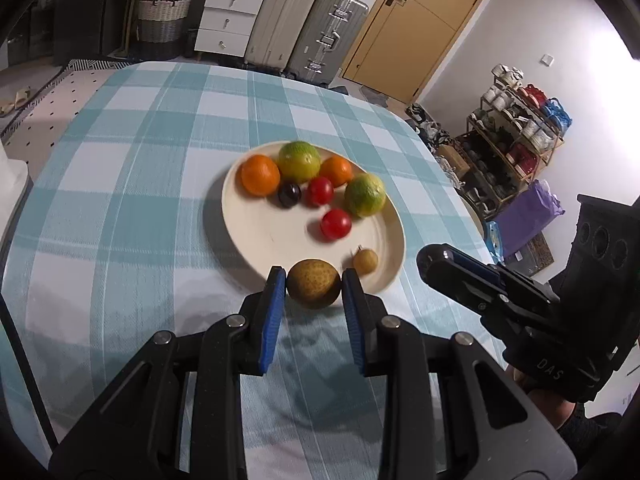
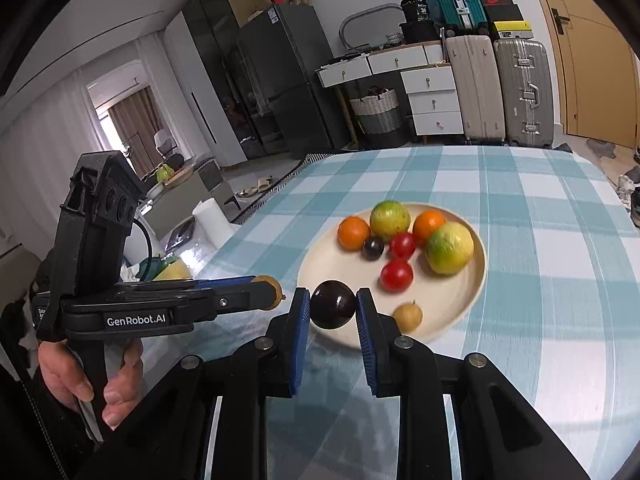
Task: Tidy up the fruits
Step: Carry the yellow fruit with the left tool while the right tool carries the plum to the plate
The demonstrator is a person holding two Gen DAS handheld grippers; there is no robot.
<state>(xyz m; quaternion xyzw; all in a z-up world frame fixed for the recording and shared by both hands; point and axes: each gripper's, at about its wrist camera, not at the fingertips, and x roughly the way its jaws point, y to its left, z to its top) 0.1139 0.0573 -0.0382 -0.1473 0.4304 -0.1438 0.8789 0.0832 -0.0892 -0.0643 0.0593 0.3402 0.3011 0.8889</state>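
Fruits lie gathered on a cream plate [image 1: 240,236] set on the bench, which wears a blue-and-white checked cloth [image 1: 120,200]. On the plate sit two oranges [image 1: 260,175], two green-yellow citrus fruits [image 1: 299,161], two red tomatoes [image 1: 335,224], a small dark plum [image 1: 289,195] and a small tan longan [image 1: 365,261] near the front rim.

The left gripper [image 1: 313,280] reaches forward, level and low over the cloth, its jaws clamped on a round, speckled tan fruit [image 1: 313,283] held just in front of the plate's near rim. The person's bare hand [image 2: 96,376] wraps its handle from below in the right wrist view, where that gripper [image 2: 276,292] points sideways toward the plate and only a sliver of the tan fruit shows past its tips.

The right gripper [image 2: 333,304] points at the plate, jaws clamped on a glossy dark purple fruit [image 2: 333,305] at the plate's near edge. Whether that fruit touches the plate or hangs above it cannot be told. In the left wrist view the right gripper [image 1: 430,262] enters from the right edge, seen side-on, and its fruit is hidden there.

Motion blur softens the plate and fruits in both views. The bench's near edge is cut off behind the gripper bodies.
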